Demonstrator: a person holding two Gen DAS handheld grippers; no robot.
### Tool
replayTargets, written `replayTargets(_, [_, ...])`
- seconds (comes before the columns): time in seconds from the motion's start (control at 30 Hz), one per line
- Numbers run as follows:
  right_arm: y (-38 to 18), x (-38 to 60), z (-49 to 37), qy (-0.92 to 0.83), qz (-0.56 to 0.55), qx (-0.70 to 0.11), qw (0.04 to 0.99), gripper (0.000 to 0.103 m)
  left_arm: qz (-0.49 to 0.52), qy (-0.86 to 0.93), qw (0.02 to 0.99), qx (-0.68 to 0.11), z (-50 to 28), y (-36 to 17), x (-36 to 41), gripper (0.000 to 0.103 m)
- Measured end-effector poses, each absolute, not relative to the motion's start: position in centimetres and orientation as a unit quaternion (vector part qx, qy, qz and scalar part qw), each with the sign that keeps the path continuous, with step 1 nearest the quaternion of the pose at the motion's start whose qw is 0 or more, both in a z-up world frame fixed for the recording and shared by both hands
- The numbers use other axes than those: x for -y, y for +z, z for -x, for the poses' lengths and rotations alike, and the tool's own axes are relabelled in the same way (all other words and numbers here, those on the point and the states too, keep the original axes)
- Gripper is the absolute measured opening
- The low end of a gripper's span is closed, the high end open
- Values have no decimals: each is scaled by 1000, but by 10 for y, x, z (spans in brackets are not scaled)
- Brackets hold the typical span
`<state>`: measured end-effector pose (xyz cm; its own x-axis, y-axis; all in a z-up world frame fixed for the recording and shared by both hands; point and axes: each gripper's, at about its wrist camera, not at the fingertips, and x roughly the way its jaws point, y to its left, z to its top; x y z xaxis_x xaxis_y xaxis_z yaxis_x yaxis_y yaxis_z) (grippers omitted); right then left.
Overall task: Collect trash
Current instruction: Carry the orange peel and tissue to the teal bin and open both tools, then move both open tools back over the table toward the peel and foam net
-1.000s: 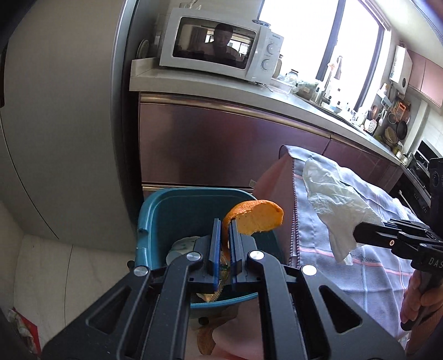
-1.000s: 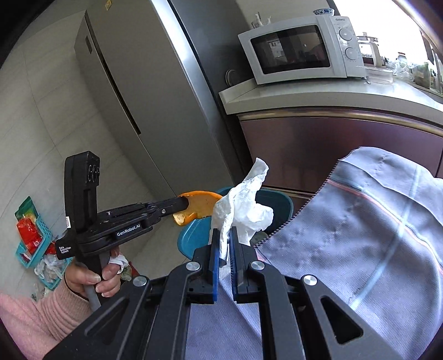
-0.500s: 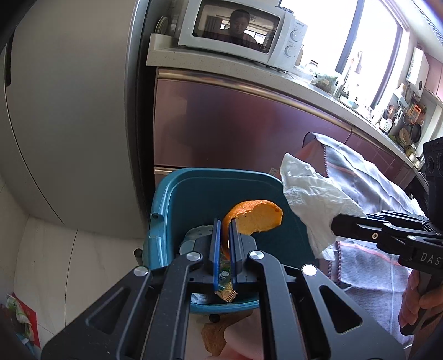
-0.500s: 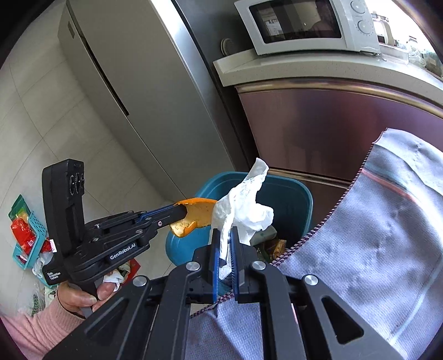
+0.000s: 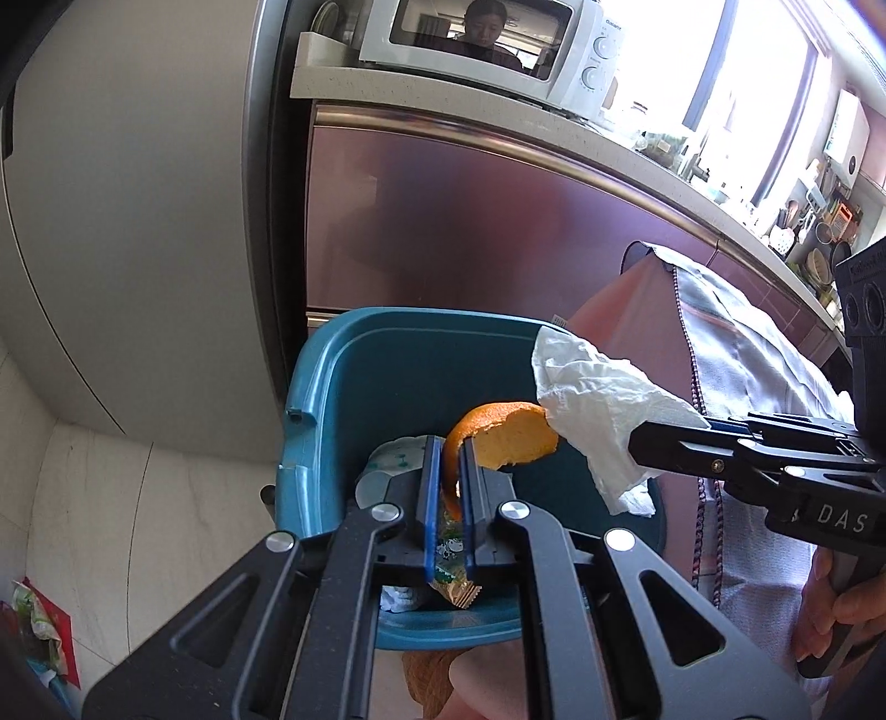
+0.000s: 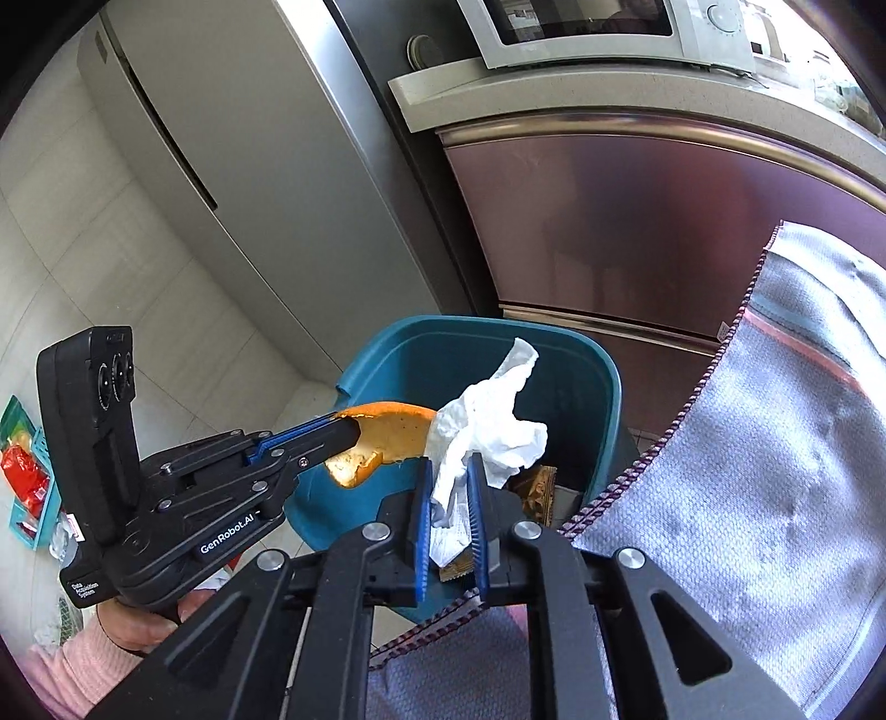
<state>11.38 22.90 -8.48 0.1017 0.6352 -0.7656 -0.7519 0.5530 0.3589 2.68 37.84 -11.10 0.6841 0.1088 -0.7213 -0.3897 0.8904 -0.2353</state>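
Note:
A teal bin (image 5: 410, 376) (image 6: 443, 354) stands on the floor in front of the cabinet. My left gripper (image 5: 446, 443) (image 6: 349, 432) hangs over the bin's mouth, shut on a curved piece of orange peel (image 5: 509, 437) (image 6: 387, 429). My right gripper (image 6: 447, 468) (image 5: 642, 443) is above the bin's right side with a crumpled white tissue (image 6: 487, 426) (image 5: 598, 399) between its pads. Its jaws are opening, and the tissue still stands upright between them. Peel and tissue nearly touch. Snack wrappers (image 5: 451, 576) and paper lie in the bin.
A table under a grey-striped cloth (image 6: 775, 443) (image 5: 747, 354) borders the bin on the right. Behind it are purple cabinet fronts (image 5: 443, 232), a counter with a microwave (image 5: 487, 39), and a steel fridge (image 6: 249, 166) at the left. A small basket with red packets (image 6: 27, 476) sits on the floor.
Both grippers have sunk and come closer to the bin, which now fills more of each view. The right jaws have parted a little around the tissue.

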Motion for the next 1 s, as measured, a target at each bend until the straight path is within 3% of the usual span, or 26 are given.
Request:
replayTargets(0.33, [-88, -234, -122, 452, 61, -483, 748, 28, 198, 128, 893, -384, -48, -129, -370, 11])
replayTargets(0.43, [-89, -229, -122, 452, 57, -481, 749, 28, 196, 122, 894, -385, -54, -132, -367, 22])
replayTargets(0.57, [-88, -221, -120, 452, 50, -480, 750, 28, 199, 119, 894, -384, -55, -131, -366, 23])
replayTargets(0.83, [-74, -188, -109, 464, 29, -460, 756, 32, 184, 101, 911, -356, -47, -107, -349, 42])
replayTargets(1.0, [-55, -142, -102, 466, 3, -436, 770, 44, 168, 78, 926, -329, -39, -81, -329, 58])
